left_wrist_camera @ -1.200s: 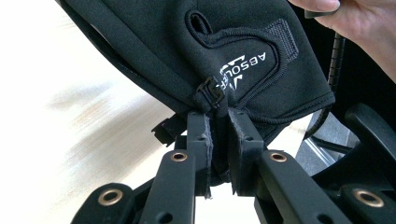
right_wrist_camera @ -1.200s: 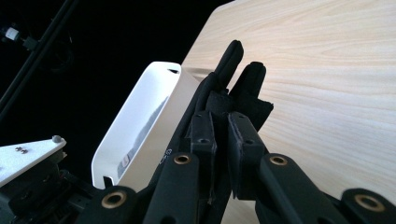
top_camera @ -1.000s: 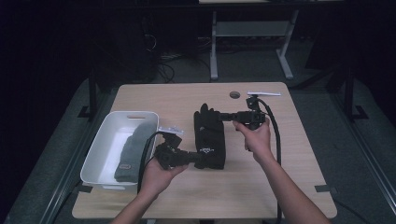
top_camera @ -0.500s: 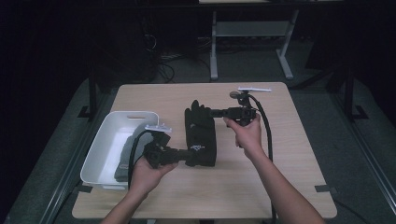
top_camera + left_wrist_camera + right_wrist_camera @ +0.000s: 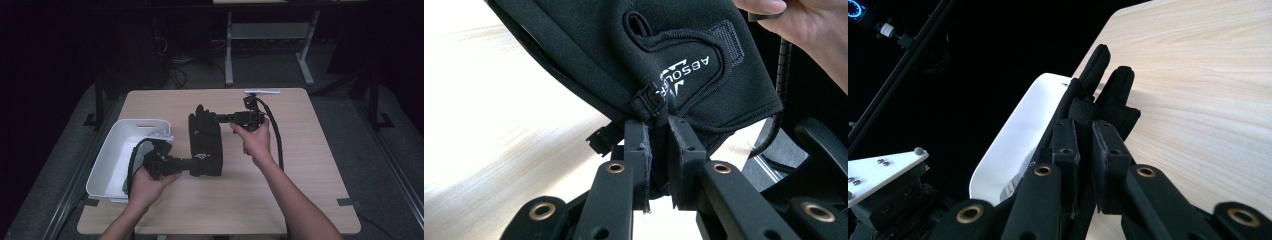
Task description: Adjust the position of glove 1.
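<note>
While stretched between them, black glove [image 5: 205, 142], left tongs [image 5: 192, 164] pinching cuff, right tongs [image 5: 218, 118] pinching fingers.

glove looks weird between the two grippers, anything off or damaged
Nothing looks damaged. The glove is stretched between the left gripper, shut on its cuff, and the right gripper, shut on its fingers. It hangs beside the white bin, over the table.
</note>
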{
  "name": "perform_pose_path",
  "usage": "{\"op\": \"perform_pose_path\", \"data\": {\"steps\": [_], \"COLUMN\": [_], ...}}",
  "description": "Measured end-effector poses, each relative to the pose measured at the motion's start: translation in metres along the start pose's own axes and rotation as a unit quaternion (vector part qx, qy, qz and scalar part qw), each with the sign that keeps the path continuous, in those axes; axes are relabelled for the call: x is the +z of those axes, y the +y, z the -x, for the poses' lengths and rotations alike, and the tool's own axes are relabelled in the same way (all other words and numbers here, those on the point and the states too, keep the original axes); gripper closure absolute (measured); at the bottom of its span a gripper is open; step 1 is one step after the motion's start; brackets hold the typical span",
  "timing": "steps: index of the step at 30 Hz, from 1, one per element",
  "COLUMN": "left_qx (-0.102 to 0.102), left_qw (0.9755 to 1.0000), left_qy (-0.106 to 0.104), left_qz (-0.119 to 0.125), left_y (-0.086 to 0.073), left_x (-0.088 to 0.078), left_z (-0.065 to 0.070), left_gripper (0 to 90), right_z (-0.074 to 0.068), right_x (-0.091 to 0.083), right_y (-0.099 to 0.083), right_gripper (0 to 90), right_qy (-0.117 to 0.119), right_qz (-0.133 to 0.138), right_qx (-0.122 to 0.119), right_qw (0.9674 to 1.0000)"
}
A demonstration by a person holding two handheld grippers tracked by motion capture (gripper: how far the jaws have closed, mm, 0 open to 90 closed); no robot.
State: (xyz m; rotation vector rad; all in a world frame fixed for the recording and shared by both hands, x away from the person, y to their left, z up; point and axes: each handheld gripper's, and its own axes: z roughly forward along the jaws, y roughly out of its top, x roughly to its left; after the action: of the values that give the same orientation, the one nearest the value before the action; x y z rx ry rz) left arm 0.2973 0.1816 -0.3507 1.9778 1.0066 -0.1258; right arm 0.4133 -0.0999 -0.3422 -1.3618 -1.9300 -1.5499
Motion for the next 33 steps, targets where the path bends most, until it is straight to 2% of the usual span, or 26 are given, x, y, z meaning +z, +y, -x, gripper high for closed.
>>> {"op": "perform_pose_path", "data": {"steps": [21,33], "left_qx": [-0.002,-0.005], "left_qw": [0.9999,0.9995], "left_qy": [0.014,0.027], "left_qz": [0.009,0.017], "left_y": [-0.007,-0.011], "left_x": [-0.026,-0.048], "left_z": [-0.006,-0.014], "left_gripper": [81.0,81.1], "right_z": [-0.017,-0.028], "right_x": [0.024,0.047], "right_y": [0.006,0.010], "right_gripper": [81.8,81.8], "right_qy": [0.010,0.018], "right_qz": [-0.014,-0.021], "right_qx": [-0.005,-0.011], "right_qw": [0.9998,0.9995]}}
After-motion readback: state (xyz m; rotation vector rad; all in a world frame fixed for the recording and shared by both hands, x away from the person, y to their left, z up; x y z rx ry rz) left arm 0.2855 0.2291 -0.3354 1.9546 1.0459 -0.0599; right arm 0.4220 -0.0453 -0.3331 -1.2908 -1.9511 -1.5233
